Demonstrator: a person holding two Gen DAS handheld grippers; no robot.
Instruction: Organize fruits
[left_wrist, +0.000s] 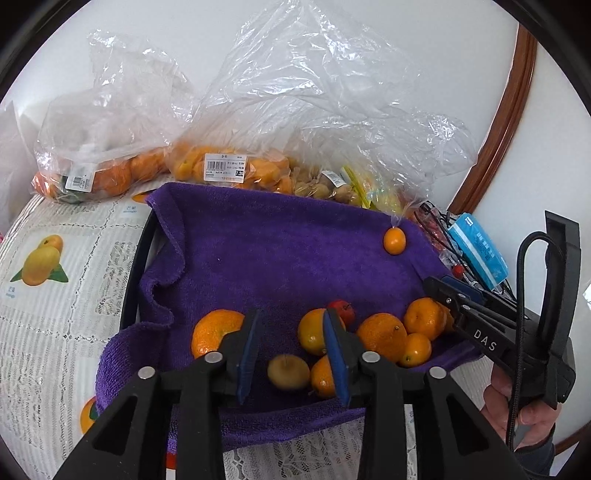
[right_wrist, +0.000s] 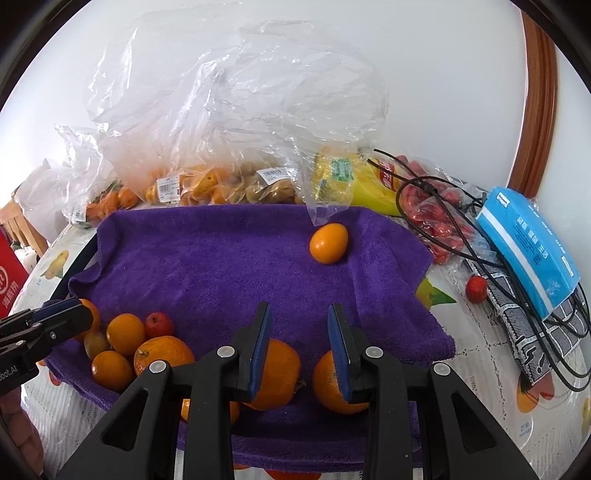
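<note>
The fruits sit on a purple towel (right_wrist: 221, 258) spread over a dark tray, most of them bunched at its near edge: oranges (right_wrist: 275, 373), smaller kumquats (right_wrist: 125, 332), a little red fruit (right_wrist: 159, 324) and a brownish one (left_wrist: 288, 371). One kumquat (right_wrist: 328, 243) lies alone at the far side, just under the lip of a plastic bag.

The left gripper (left_wrist: 291, 347) hangs over the near cluster with its jaws apart, the brownish fruit lying in line with the gap below them; nothing is held. The right gripper (right_wrist: 299, 343) hovers over two oranges, jaws likewise apart and empty, one orange showing behind each finger.

Behind the towel stand clear bags (left_wrist: 221, 170) holding more oranges and kumquats (price labels stuck on), plus a bag of pale brown fruit, a yellow packet (right_wrist: 351, 181) and a red bagful (right_wrist: 439, 218). A blue pack (right_wrist: 528, 247) and black cables lie to the right.

I judge the job partly done: a dozen or so pieces are out, the bags are far from empty, and the pile looks mixed rather than sorted, though the fisheye edges make that hard to be sure of.
</note>
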